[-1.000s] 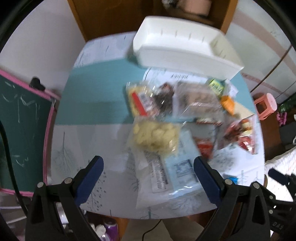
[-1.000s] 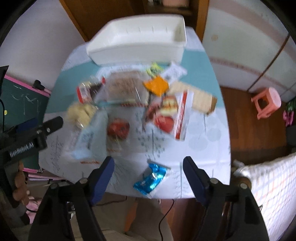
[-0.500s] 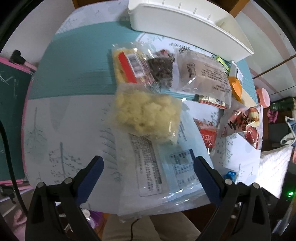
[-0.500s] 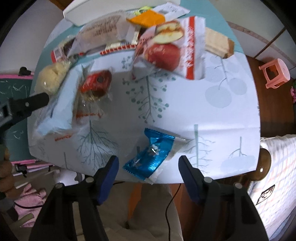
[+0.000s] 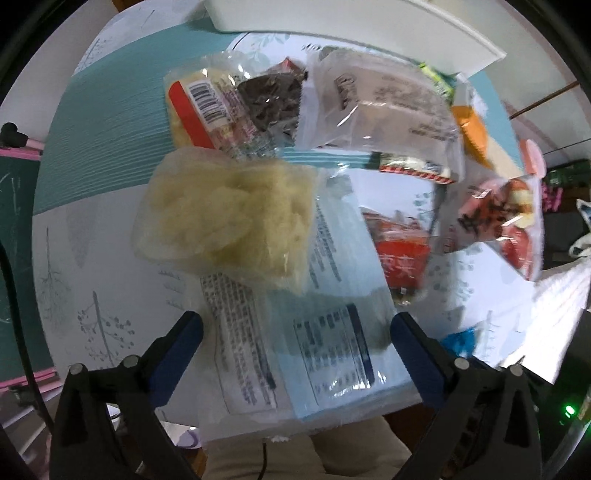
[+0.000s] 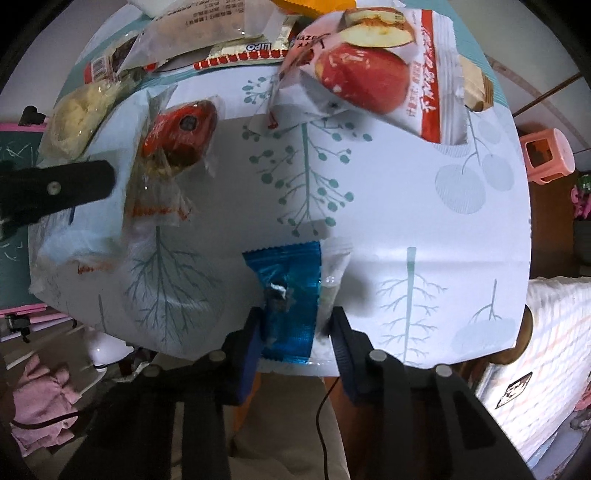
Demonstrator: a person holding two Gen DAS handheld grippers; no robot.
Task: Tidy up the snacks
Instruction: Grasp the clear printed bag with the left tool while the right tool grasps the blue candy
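Note:
My left gripper (image 5: pixel 295 332) is open, its blue fingers either side of a light blue packet with printed labels (image 5: pixel 328 354) at the table's near edge. A clear bag of pale yellow chips (image 5: pixel 229 218) lies partly on that packet. My right gripper (image 6: pixel 295 325) has closed in around a shiny blue snack wrapper (image 6: pixel 288 288) at the near table edge, with both pads against its sides. The white bin (image 5: pixel 351 29) stands at the far end of the table.
Several more snacks lie between: a red-labelled bag (image 5: pixel 207 107), a clear bread bag (image 5: pixel 384 103), a red apple-print bag (image 6: pixel 376 70), a small red packet (image 6: pixel 177 133), an orange packet (image 5: pixel 472 136). The left gripper's finger (image 6: pixel 55 192) shows in the right wrist view. A pink stool (image 6: pixel 546 155) stands on the floor.
Both grippers have moved down and closer to the table. The right gripper's jaws have narrowed from wide open onto the blue wrapper. The left gripper stays open, now straddling the light blue packet.

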